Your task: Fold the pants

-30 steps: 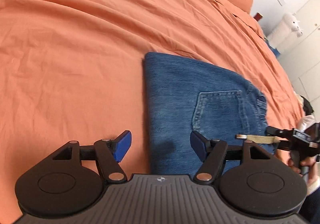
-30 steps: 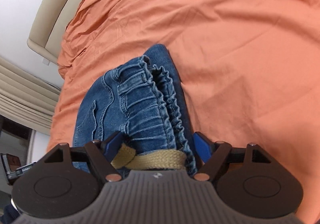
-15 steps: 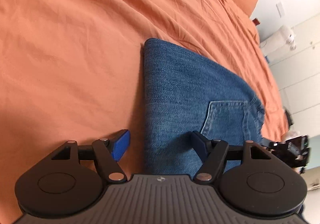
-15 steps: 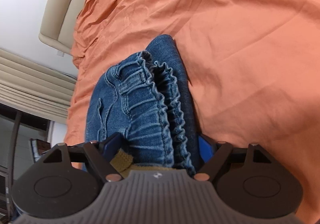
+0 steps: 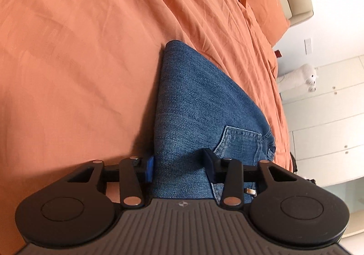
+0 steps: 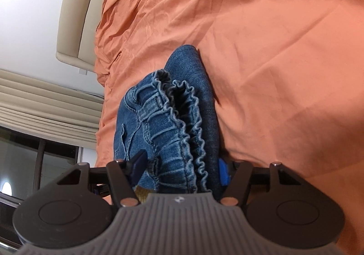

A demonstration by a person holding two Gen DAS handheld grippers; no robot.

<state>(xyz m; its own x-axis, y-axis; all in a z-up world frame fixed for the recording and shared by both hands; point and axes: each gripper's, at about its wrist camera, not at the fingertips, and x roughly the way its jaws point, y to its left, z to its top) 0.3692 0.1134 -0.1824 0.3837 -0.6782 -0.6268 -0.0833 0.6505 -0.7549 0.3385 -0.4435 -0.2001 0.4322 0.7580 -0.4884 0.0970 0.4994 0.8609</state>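
Right gripper jaws just closing on folded jeans, orange bedsheet

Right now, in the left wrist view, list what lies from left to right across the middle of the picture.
Orange bedsheet → folded blue jeans → the sheet's far strip → white plush toy → white drawer fronts.

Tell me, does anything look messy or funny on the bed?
Nothing is spilled or broken. The folded blue denim pants lie on the wrinkled orange bedsheet, and their ruffled elastic waistband gapes open rather than lying flat.
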